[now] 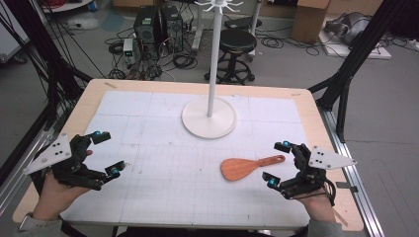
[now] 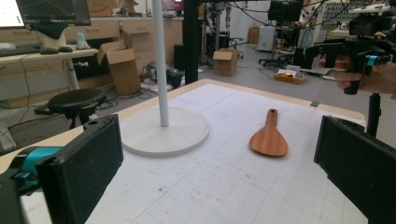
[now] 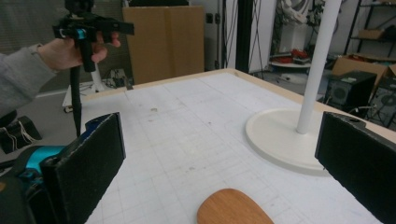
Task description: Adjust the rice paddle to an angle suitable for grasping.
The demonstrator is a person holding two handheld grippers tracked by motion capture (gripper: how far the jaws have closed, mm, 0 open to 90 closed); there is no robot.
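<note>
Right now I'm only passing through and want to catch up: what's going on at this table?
A person stands at a white gridded mat on a wooden table, a black two-jaw gripper in each hand. Both the left gripper and the right gripper are open and hold nothing. A flat orange-brown wooden spatula lies on the mat close to the right gripper, untouched. A white pole stand with a round base rises at the far middle of the mat.

Smooth wooden spatula (image 1: 247, 167), matt white mat (image 1: 163, 163)
</note>
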